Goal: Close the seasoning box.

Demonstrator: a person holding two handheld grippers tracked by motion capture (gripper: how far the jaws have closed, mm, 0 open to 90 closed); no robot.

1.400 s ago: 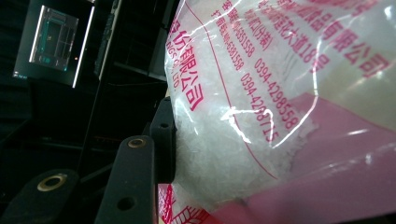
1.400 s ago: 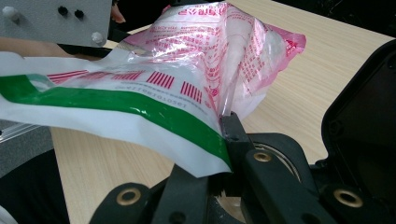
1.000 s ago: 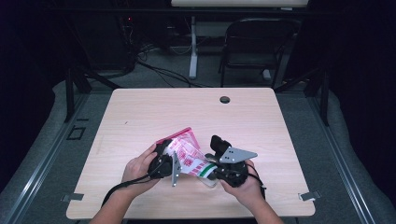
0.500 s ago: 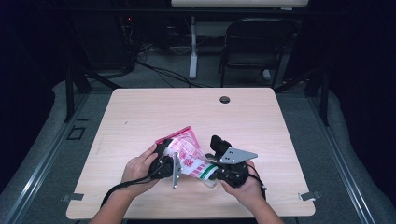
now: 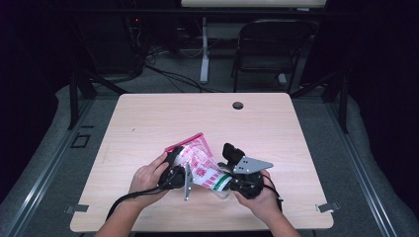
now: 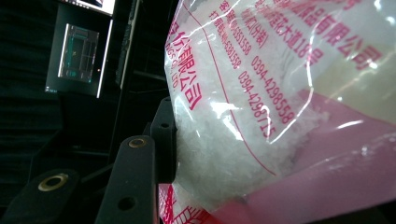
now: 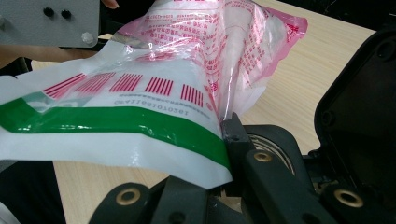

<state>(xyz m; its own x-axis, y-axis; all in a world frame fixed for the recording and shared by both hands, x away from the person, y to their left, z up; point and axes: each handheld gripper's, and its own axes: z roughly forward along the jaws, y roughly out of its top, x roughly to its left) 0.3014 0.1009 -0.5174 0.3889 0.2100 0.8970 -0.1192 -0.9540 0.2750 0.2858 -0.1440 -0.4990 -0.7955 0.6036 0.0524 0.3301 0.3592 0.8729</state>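
Note:
A clear plastic bag (image 5: 200,165) with red print, a green band and white crystals inside is held just above the table (image 5: 148,123) near its front edge. My left gripper (image 5: 179,168) grips its left side. In the left gripper view a black finger (image 6: 164,135) presses into the crystal-filled bag (image 6: 261,116); the other finger is hidden behind it. My right gripper (image 5: 225,181) is shut on the bag's white, green-banded end. In the right gripper view that edge of the bag (image 7: 154,79) is pinched in the right gripper (image 7: 229,135).
A round cable hole (image 5: 237,105) lies near the table's far edge. A dark chair (image 5: 269,49) and floor cables stand beyond the table. The left gripper's grey plate (image 7: 51,21) appears at the top left of the right gripper view.

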